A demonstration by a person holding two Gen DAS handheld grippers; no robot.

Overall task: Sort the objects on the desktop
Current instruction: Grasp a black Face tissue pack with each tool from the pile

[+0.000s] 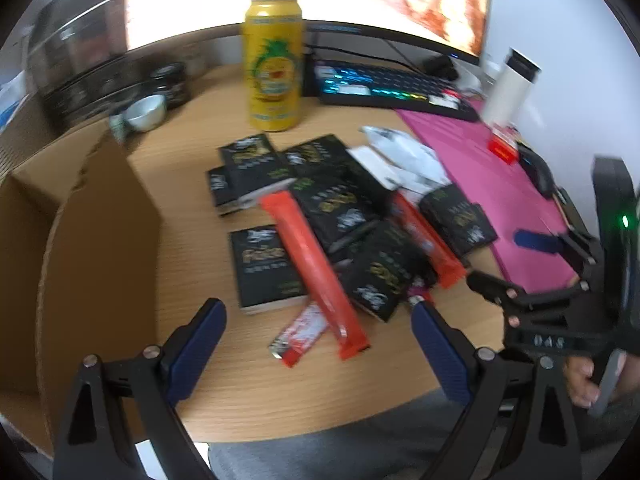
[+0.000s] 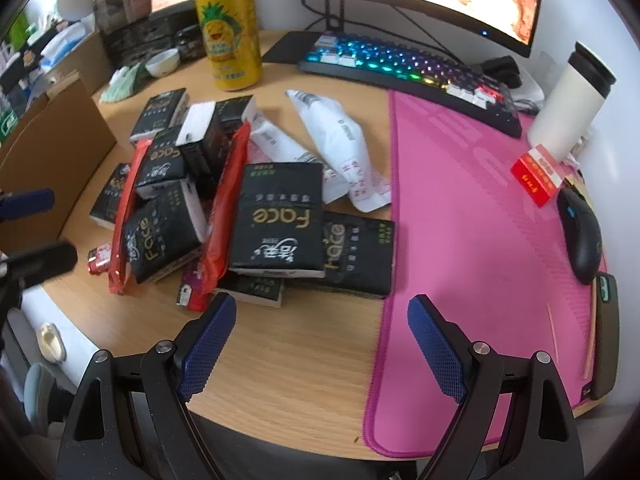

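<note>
The left gripper [image 1: 320,320] points down at the wooden desk [image 1: 192,200] with its two blue pads spread wide, and nothing is between them except the low end of a long orange-red wrapper [image 1: 310,268], which lies on the desk and is not pinched. Just ahead of this claw is the heap to sort: black tissue packs [image 1: 266,266] with gold letters, lying flat or leaning on each other, and a second orange-red wrapper [image 1: 424,236] to the right of the first. A small red and white sachet [image 1: 298,334] lies close in front of the claw, touching the first wrapper. To the left of the claw stands an open cardboard box [image 1: 100,240]. Far ahead stands a yellow can [image 1: 274,64], upright, near a lit keyboard [image 1: 396,86].

The right gripper [image 2: 322,318] is also spread wide and holds nothing; its pads hang over bare desk and the edge of a pink mat [image 2: 472,240]. Directly ahead of it, and a little left, one tissue pack [image 2: 278,220] lies on top of others. Behind the heap are crumpled white bags [image 2: 336,140]. On the right side of this claw a black mouse [image 2: 580,236] rests on the mat, and further ahead a red carton [image 2: 536,178] and a white tumbler [image 2: 568,108] stand beside it
</note>
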